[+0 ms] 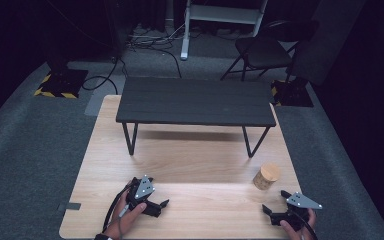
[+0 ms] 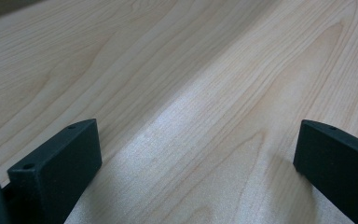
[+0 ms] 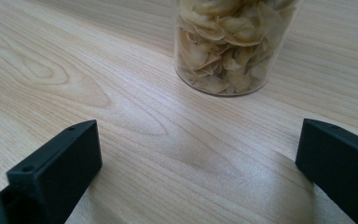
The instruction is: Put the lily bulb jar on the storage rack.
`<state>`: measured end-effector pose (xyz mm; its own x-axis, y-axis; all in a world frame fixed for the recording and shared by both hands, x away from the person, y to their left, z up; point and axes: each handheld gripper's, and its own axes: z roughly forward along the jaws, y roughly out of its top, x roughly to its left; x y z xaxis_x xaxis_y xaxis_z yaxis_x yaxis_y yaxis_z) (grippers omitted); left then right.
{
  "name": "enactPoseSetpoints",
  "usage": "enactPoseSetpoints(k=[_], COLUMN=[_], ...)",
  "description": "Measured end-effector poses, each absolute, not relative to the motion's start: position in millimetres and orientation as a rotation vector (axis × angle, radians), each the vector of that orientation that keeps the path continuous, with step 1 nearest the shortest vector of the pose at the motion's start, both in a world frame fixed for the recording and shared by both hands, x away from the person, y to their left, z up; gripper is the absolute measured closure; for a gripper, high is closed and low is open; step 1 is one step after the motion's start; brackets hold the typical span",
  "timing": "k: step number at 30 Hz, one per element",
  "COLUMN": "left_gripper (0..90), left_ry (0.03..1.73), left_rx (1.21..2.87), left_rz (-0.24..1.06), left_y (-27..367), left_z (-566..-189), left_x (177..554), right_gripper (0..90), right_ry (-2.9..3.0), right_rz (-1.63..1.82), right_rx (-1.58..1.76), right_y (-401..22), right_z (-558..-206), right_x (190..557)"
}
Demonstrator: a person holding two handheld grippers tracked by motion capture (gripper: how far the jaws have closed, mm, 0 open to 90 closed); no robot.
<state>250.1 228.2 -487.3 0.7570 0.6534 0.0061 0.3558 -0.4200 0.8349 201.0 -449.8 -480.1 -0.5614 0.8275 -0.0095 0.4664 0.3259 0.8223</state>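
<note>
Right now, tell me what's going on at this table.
A person sits at a wooden table with a gripper in each hand, both low near the front edge. The left gripper and the right gripper have their jaws open and hold nothing. A clear jar of pale dried flakes stands upright just ahead of the right gripper, untouched. A small black bench stands at the far side.

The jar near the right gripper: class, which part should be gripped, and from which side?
Grip the jar across its clear round wall, below the lid, coming in level from the right gripper's side. It stands upright on the table, and the open jaws already face it with nothing between.
</note>
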Motion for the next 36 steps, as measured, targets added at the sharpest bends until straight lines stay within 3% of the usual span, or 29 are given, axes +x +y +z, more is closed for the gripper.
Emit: enactPoseSetpoints(k=[15,36], left_gripper=[0.7,0.8], left_ry=[0.758,0.758], left_rx=[2.047,2.047], left_rz=[0.416,0.416], left_y=[228,228], left_z=[-487,-487], left_x=[250,250], right_gripper=[0.0,0.5], right_ry=[2.194,2.176], right_rz=[1.125,1.060], right_rx=[1.113,1.123], right_y=[-452,-421], right_z=[-478,-429], right_x=[205,244])
